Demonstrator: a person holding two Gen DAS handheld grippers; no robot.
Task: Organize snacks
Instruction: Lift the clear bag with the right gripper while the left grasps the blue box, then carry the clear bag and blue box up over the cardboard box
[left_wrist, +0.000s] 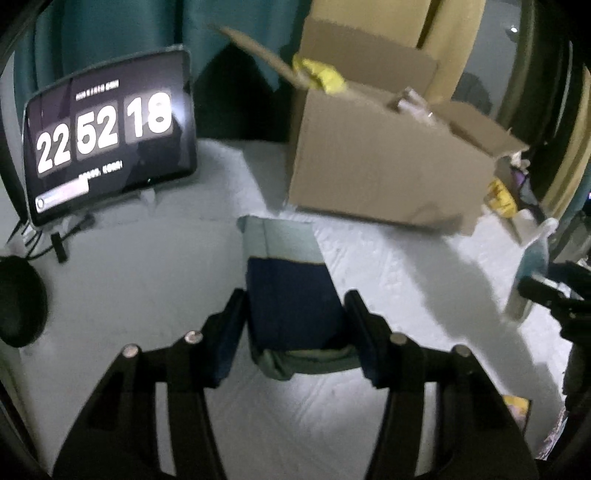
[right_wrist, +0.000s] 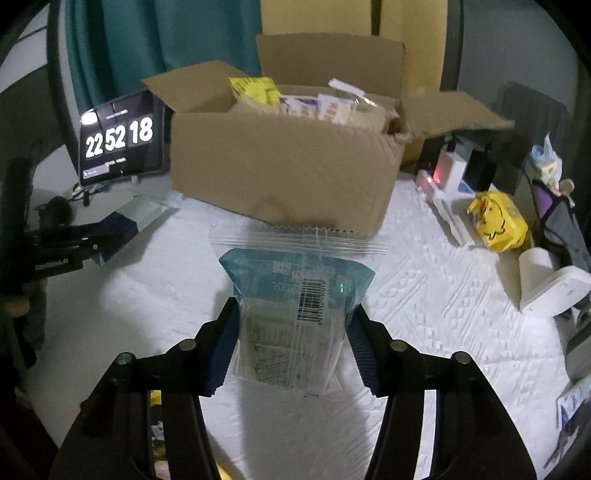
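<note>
Centrally, an open cardboard box (right_wrist: 280, 166) stands on the white textured tabletop (right_wrist: 424, 314), its 4 flaps folded outward. Inside it, packed to the brim, are a yellow snack bag (right_wrist: 255, 90) at the left and several pale, clear-wrapped snack packs (right_wrist: 325, 105) beside it; what lies beneath them is hidden.

Nearer the camera, the right gripper (right_wrist: 293, 343) is clamped on a clear-ended snack packet (right_wrist: 295, 299), both blue pads pressing its sides. That packet has a teal printed band across its middle, a black barcode on white, a transparent lower half with fine print and a serrated, clear sealed top edge. It is held in front of the box, above the tabletop.

At left, the left gripper (left_wrist: 293, 332) grips a dark blue snack pouch (left_wrist: 291, 291) with a pale grey-green top and bottom; its pads bear on the pouch's 2 sides, and the pouch points toward the box, near it but apart. From the right wrist view the same pouch and gripper appear at the far left edge.

A tablet (left_wrist: 107, 136) reading 22 52 18 leans behind, left of the box. To the right of the box lie a yellow plastic bag (right_wrist: 496, 221) and a white device (right_wrist: 554, 288).
</note>
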